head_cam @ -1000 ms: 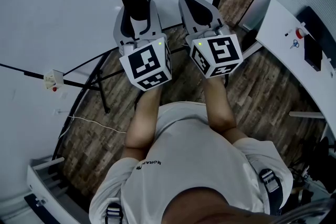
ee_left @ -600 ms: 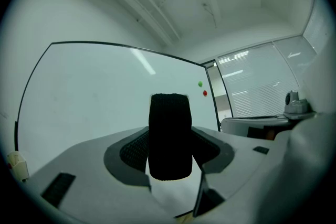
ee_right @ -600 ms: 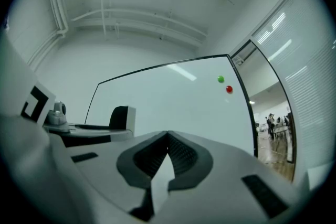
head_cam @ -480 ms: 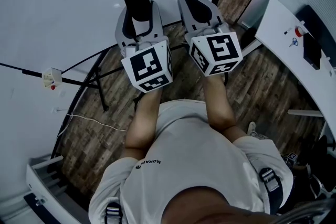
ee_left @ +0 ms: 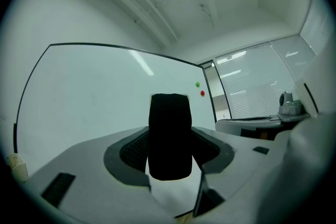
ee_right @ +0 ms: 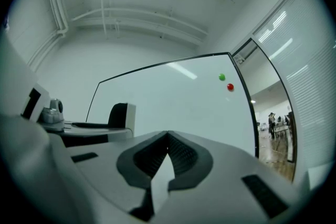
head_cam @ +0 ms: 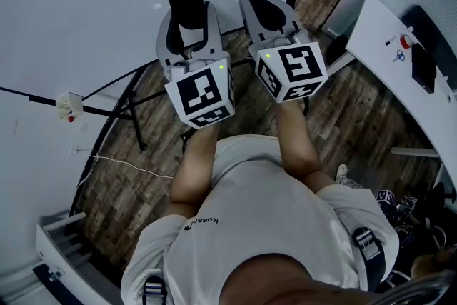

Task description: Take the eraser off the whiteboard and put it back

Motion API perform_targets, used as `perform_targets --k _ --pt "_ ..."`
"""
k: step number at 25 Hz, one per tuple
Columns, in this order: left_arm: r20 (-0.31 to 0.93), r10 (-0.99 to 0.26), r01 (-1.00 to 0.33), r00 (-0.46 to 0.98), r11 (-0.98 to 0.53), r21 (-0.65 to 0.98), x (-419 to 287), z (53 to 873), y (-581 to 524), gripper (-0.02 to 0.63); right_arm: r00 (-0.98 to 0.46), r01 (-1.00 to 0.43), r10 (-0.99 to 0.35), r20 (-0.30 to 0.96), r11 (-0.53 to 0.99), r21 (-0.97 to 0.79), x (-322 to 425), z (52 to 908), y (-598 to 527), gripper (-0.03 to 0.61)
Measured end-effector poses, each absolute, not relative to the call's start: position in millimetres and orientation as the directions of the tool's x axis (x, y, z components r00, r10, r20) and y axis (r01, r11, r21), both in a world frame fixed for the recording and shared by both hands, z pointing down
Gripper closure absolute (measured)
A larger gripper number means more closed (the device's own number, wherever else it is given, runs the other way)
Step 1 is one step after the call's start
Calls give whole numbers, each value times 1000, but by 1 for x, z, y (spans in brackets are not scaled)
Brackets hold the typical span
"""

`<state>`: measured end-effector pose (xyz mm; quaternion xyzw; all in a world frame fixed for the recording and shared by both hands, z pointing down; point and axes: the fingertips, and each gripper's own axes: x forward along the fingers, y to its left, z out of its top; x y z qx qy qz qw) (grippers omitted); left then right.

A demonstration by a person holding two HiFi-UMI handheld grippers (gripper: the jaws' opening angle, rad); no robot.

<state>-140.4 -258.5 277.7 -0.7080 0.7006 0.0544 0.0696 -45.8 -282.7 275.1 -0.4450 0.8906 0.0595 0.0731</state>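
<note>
Before the whiteboard (ee_left: pixel 79 92), left gripper (ee_left: pixel 169 140) clamps the eraser (ee_left: pixel 169 128).

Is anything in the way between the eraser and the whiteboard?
No, nothing visible. The left gripper holds the black-and-white felt eraser facing the bare white whiteboard; the small green magnet and red magnet sit off to the right.

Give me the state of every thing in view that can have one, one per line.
eraser: gripped between the left tool's jaws; whether it touches the board cannot be told.
left tool: shut on the eraser.
right tool: shut, nothing in it.
whiteboard: blank, no writing visible.
green magnet: stuck on the whiteboard.
red magnet: stuck on the whiteboard, just below the green magnet.
</note>
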Motion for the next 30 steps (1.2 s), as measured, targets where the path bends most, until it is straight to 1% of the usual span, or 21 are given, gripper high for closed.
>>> perform_targets --k 30 --pt "-182 -983 -1000 -4 3 4 -144 271 -264 388 -590 -803 -785 -190 594 43 -44 273 -282 566"
